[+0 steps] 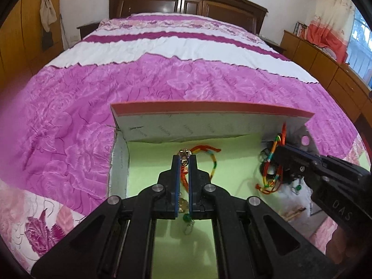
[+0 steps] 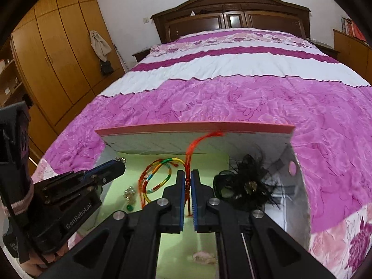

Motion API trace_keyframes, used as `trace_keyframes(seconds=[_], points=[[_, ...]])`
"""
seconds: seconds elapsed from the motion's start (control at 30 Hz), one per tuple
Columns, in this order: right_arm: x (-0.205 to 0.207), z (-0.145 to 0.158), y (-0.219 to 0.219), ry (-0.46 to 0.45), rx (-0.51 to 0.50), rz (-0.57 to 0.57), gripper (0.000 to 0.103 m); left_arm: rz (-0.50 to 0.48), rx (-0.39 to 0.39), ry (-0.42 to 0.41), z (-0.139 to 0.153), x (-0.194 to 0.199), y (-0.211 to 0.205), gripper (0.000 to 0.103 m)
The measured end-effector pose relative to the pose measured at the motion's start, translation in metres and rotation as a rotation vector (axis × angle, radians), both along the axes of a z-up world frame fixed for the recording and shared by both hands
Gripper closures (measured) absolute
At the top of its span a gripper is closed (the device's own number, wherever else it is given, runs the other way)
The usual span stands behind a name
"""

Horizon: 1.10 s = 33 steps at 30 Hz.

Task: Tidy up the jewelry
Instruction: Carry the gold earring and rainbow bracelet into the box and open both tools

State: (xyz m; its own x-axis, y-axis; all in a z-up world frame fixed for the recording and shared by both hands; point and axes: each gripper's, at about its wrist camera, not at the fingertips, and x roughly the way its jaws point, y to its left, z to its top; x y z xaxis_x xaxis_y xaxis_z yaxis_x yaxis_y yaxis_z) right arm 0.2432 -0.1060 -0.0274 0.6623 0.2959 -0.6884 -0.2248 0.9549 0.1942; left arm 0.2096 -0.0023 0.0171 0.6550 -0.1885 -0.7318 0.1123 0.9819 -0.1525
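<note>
A wide bed [image 1: 186, 74] under a pink and white floral bedspread fills both views, and on its near end sits an open cardboard box [image 1: 209, 121] with pale walls, a pink-edged far flap and a light green floor. The box holds the jewelry. A black feathery hair ornament [image 2: 246, 181] lies bunched against the right side. Near the middle of the green floor lies a multicoloured braided cord bracelet [image 2: 160, 174], looped in red, yellow and green. The right gripper [image 2: 188, 181] has its jaws pressed onto a red knotted cord [image 2: 188, 160] whose tassel runs up over the far flap; in the left wrist view a coloured braid loop hangs from its tip. The left gripper [image 1: 184, 160] is pinched on a small gold-coloured charm [image 1: 185, 153] with red cord trailing between its fingers. A small green bead [image 2: 129, 207] and a clear bead piece [image 2: 129, 193] rest on the floor near the left wall.
</note>
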Motion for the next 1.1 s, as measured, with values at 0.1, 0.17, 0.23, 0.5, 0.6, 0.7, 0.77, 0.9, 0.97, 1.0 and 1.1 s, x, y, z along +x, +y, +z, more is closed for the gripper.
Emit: trace_keyframes(seconds=[0.1,0.17,0.23,0.5,0.6,0.7,0.77,0.9,0.97,1.0,1.1], points=[[0.012,-0.008,0.004,0.02,-0.02,0.0,0.097,0.008,-0.008,0.024,-0.008,0.005,0.002,0.103],[0.019,-0.013,0.005,0.031,-0.03,-0.004,0.097,0.01,-0.006,0.034,-0.012,0.007,0.003,0.103],[0.025,-0.017,0.006,0.042,-0.035,-0.009,0.096,0.015,-0.006,0.042,-0.015,0.009,0.004,0.103],[0.033,-0.019,0.003,0.064,-0.018,-0.013,0.094,0.023,-0.01,0.049,-0.014,0.009,0.005,0.103],[0.031,-0.016,0.003,0.061,-0.012,-0.018,0.084,0.024,-0.004,0.043,-0.01,0.007,0.005,0.096],[0.028,-0.01,0.001,0.055,0.0,-0.016,0.081,0.021,-0.007,0.028,-0.003,0.003,0.006,0.091],[0.024,-0.006,0.0,0.048,0.006,-0.016,0.081,0.018,-0.009,0.02,0.001,-0.001,0.006,0.09],[0.009,0.007,-0.002,0.027,0.02,-0.008,0.081,0.009,-0.017,0.005,0.012,-0.012,0.005,0.089],[0.001,0.014,-0.004,0.016,0.028,-0.006,0.081,0.003,-0.021,-0.005,0.018,-0.019,0.005,0.088],[-0.005,0.018,-0.005,0.008,0.036,-0.005,0.081,0.001,-0.022,-0.01,0.021,-0.023,0.004,0.088],[-0.02,0.03,-0.008,-0.015,0.049,-0.009,0.081,-0.006,-0.026,-0.026,0.03,-0.034,0.004,0.087]])
